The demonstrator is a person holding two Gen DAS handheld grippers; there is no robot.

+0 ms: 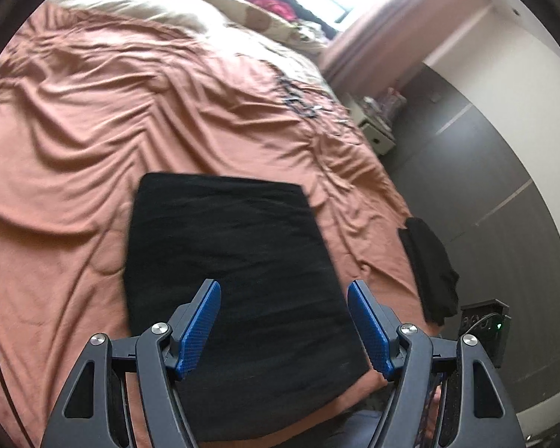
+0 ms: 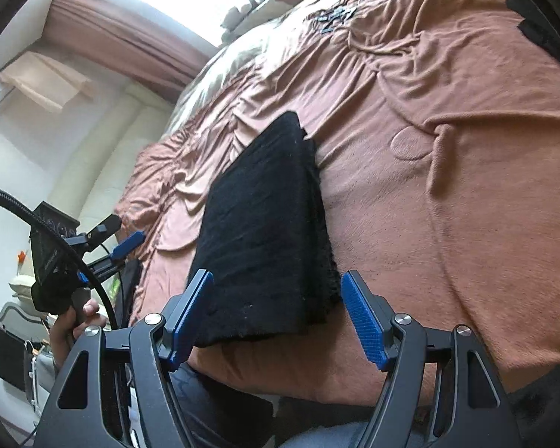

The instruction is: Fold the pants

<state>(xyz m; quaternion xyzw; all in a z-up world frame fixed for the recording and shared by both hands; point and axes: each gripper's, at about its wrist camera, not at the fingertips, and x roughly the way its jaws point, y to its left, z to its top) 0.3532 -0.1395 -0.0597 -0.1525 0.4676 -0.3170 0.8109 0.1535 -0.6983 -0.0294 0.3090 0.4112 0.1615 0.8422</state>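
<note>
The black pants (image 1: pixel 235 261) lie folded into a thick rectangle on the brown bedspread (image 1: pixel 74 130), near the bed's front edge. My left gripper (image 1: pixel 283 298) hovers over their near part with its blue pads wide apart and nothing pressed between them. In the right wrist view the same folded pants (image 2: pixel 265 231) stretch away from my right gripper (image 2: pixel 276 291), which is open above their near end. The left gripper (image 2: pixel 130 242) also shows at the left of that view, held by a hand (image 2: pixel 71 324).
Another black garment (image 1: pixel 429 268) hangs over the bed's right edge. Pillows and soft toys (image 1: pixel 242 0) lie at the head of the bed. A white bedside cabinet (image 1: pixel 377 130) and a dark floor (image 1: pixel 485 186) are to the right. A black cable (image 2: pixel 37 224) loops at the left.
</note>
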